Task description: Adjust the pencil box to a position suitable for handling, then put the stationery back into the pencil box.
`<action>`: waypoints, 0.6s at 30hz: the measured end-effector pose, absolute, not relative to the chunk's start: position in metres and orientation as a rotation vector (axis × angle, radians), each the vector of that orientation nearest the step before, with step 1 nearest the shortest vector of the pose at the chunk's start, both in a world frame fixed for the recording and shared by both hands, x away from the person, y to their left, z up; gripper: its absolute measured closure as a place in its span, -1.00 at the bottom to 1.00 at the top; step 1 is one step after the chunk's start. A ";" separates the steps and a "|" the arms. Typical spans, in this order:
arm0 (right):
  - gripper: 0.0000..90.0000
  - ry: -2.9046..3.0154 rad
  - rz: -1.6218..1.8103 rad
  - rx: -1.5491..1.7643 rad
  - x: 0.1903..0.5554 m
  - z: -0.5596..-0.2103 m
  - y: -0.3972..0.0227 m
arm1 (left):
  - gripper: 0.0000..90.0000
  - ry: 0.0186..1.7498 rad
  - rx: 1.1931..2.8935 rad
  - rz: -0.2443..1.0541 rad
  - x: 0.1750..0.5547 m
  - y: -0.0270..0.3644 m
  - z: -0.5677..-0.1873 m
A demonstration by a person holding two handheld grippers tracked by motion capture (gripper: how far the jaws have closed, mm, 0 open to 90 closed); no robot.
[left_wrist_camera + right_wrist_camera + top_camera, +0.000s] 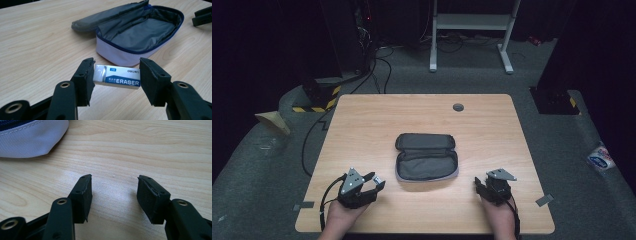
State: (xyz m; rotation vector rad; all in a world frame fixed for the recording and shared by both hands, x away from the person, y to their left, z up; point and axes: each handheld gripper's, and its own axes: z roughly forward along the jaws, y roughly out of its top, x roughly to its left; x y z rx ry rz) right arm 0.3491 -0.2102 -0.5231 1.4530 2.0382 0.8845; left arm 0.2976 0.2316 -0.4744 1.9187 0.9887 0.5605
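Note:
A grey zip pencil case [427, 156] lies open in the middle of the wooden table [362, 120], its lid folded back toward the far side. In the left gripper view its empty grey inside [140, 32] faces me. My left gripper [374, 181] rests near the front left of the table, just left of the case. It is shut on a white and blue eraser [117, 77], which is held lengthwise between the jaws [116, 61]. My right gripper [481, 186] sits front right of the case, open [113, 178] over bare wood, with a corner of the case [30, 140] at upper left.
A round cable hole [458, 107] sits near the table's far edge. Grey tape pieces [544, 200] mark the floor beside the front corners. A white metal frame [472, 30] and cables stand beyond the table. The right gripper's jaws [202, 16] show past the case.

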 end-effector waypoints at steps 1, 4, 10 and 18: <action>0.01 2.038 0.884 1.453 0.349 -0.523 -0.210 | 0.05 0.988 1.915 0.558 0.299 0.231 -0.473; 0.01 2.039 0.885 1.454 0.349 -0.523 -0.210 | 0.05 0.979 1.917 0.567 0.302 0.229 -0.470; 0.01 2.039 0.886 1.454 0.349 -0.523 -0.210 | 0.05 0.972 1.904 0.556 0.307 0.225 -0.463; 0.01 2.039 0.885 1.454 0.349 -0.523 -0.210 | 0.05 0.970 1.897 0.545 0.314 0.220 -0.459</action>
